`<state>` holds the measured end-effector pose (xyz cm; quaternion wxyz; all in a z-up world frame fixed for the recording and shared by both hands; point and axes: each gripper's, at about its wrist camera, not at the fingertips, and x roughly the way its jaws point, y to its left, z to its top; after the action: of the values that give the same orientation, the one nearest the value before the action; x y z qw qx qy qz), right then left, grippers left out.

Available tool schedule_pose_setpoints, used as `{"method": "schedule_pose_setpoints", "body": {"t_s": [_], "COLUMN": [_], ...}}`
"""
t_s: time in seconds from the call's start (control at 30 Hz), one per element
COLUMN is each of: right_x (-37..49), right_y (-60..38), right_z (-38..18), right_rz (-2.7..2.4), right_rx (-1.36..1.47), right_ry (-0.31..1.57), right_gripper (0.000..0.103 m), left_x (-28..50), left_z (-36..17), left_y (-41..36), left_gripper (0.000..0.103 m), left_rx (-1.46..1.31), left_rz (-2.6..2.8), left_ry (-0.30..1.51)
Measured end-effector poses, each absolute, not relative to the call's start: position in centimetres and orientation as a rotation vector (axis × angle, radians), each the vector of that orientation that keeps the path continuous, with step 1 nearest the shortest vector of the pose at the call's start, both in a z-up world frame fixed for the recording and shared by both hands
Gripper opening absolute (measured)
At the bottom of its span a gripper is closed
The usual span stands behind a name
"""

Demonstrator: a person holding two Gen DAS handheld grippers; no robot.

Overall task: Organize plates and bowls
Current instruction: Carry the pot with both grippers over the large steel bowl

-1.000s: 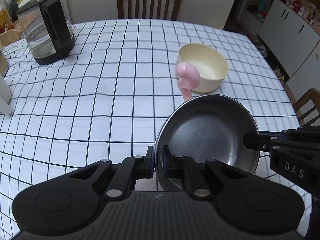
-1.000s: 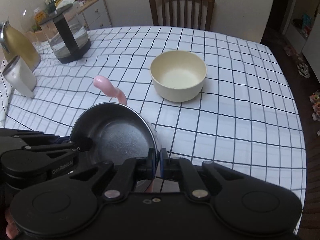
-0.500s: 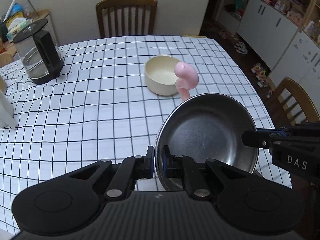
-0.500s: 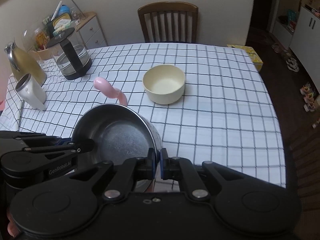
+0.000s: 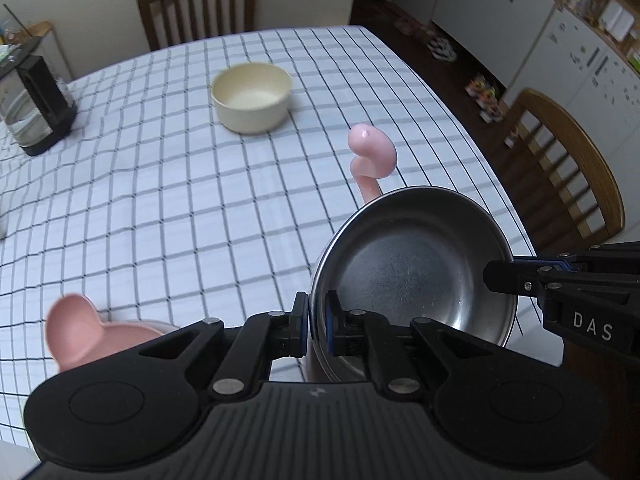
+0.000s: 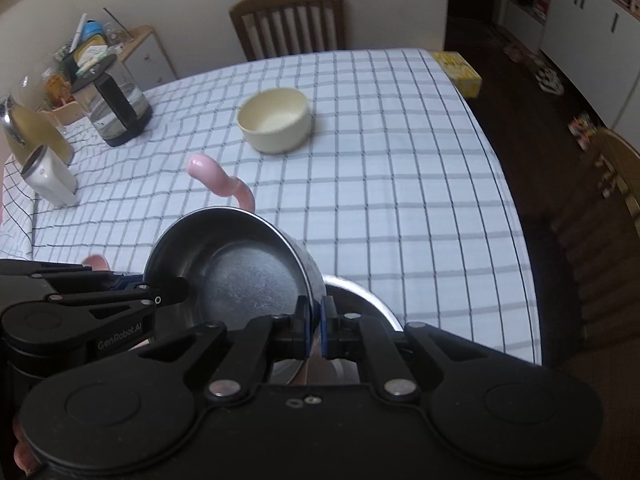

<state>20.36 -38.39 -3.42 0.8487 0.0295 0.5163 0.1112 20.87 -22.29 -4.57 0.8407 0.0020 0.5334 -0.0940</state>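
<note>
Both sets of fingers are clamped on the steel bowl's (image 5: 412, 272) rim, our left gripper (image 5: 317, 326) on one side, our right gripper (image 6: 315, 330) opposite, holding it tilted above the checked table's (image 5: 160, 200) near right edge. We see open cloth ahead up to the cream bowl (image 5: 251, 96); a kettle (image 6: 114, 104) stands far left. Pink dishware (image 5: 74, 330) lies below

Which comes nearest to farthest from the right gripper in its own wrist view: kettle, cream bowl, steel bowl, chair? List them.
1. Steel bowl, clamped in the right gripper.
2. Cream bowl, mid-table.
3. Kettle, far left of the table.
4. Chair, beyond the far edge.
</note>
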Motion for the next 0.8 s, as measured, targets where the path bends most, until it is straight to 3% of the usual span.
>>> {"method": "schedule_pose_setpoints", "body": {"t_s": [0.8], "right_x": [17.5], "right_y": [-41.8], "right_z": [-9.8], "right_rz": [0.130], "right_rx": [0.195], "right_ry": [1.246], "right_gripper": [0.006], "left_x": [20.4], "left_z": [-10.4], "left_y": [-26.1], "left_gripper": [0.007], "left_rx": [0.107], "left_rz": [-0.236], "left_ry": [1.261]}}
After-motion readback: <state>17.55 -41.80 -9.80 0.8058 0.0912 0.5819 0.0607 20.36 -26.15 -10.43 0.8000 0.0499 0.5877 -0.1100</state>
